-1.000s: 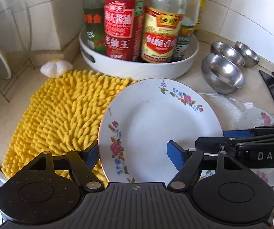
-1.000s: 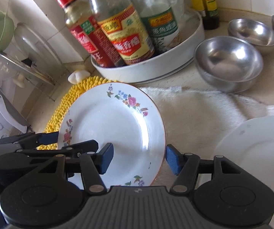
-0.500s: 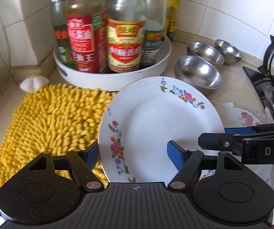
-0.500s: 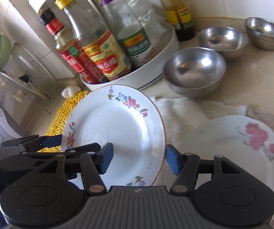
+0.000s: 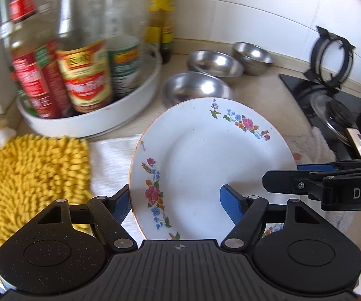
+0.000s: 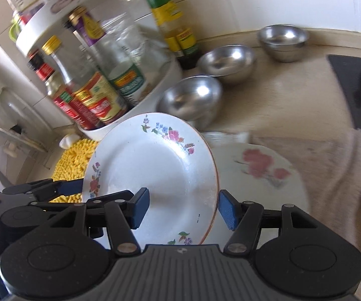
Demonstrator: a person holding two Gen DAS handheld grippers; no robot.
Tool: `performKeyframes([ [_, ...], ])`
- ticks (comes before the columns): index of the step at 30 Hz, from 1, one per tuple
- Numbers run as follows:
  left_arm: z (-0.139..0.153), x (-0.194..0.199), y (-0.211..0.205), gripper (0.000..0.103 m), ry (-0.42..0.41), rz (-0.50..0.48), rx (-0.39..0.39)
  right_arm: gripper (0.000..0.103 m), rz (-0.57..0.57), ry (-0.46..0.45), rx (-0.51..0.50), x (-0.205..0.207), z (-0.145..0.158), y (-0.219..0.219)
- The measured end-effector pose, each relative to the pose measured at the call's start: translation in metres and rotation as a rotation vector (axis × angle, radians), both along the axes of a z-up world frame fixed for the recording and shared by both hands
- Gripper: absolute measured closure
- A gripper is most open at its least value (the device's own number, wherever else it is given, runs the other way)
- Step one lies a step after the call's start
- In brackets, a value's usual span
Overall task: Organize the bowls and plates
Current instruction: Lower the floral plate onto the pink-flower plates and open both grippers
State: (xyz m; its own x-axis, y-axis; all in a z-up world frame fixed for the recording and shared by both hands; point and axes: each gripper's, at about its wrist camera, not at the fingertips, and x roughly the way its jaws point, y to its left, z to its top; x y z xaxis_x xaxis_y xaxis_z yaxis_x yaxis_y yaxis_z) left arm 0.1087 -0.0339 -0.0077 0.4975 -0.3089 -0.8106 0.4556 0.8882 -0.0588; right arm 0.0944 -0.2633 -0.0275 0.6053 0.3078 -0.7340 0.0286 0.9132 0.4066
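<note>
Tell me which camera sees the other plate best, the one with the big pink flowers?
The right wrist camera. There the pink-flower plate lies on the towel, mostly in view though blurry. The left wrist camera shows only slivers of it behind the held plate.

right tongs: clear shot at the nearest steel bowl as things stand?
Probably not. The right tongs straddle the edge of the floral plate, which the left tongs straddle too, and that raised plate sits in front of the nearest steel bowl. Set the plate down first.

Two close, downward wrist views, both on one floral plate [image 5: 205, 155].
</note>
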Motion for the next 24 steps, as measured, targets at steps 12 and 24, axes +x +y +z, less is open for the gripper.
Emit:
performKeyframes([
  [12,0.001,-0.019,-0.059,0.024,-0.014,-0.131,0.007,0.03,-0.126,-0.001,0.004,-0.036,0.001,-0.049],
  [24,-0.006,-0.033,-0.093,0.024,-0.003,-0.183,0.023,0.03,-0.171,0.025,-0.008,-0.053,-0.007,-0.076],
])
